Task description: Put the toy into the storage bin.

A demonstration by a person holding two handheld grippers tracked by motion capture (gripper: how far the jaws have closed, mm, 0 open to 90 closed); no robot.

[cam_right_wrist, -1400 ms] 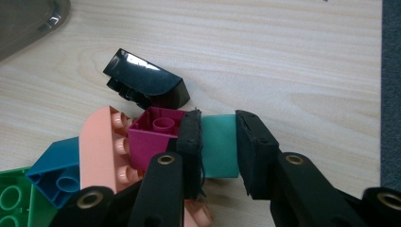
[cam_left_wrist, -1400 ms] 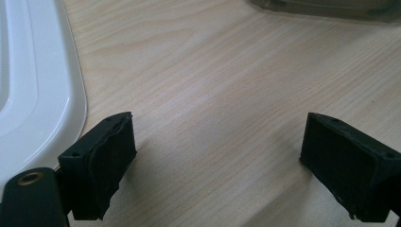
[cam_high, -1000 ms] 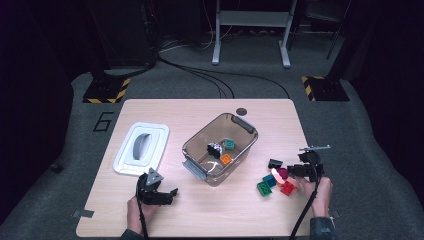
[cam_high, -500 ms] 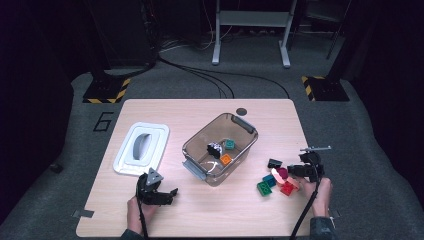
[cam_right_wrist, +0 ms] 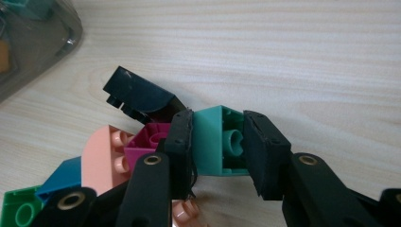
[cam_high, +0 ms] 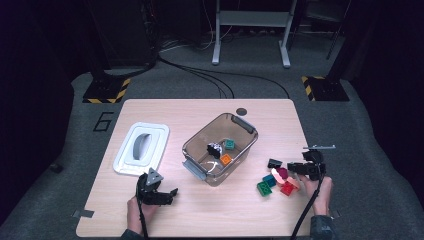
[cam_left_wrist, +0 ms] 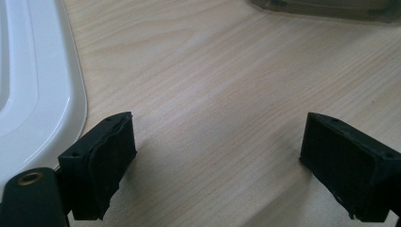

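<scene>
Nothing is seen to have changed over the last second: both tools are found in the same places as in the earlier high views, and the pile of bricks is laid out as it was. The grip is therefore judged to be settled, with the lift not yet begun.

The right tool [cam_high: 294, 168] is pressed together on a teal plastic building brick [cam_right_wrist: 213, 142], which is pinched by its side walls with its hollow underside turned toward the camera. The brick is held at the pile near the right edge of the light wooden bench [cam_high: 200, 215], just beside a black sloped brick [cam_right_wrist: 137, 92], a magenta brick [cam_right_wrist: 151, 139] and a peach rounded brick [cam_right_wrist: 101, 158].

The left tool [cam_left_wrist: 215, 156] is held spread wide with nothing between its jaws, low over bare wood near the near edge, beside the white plastic lid [cam_high: 125, 160].

The clear plastic box with grey latches [cam_high: 246, 126] is set at the middle of the bench, lid off, with a few bricks already inside. A lift of the teal brick and a carry to that box is judged to be the next step, and several bricks are left to be moved.
</scene>
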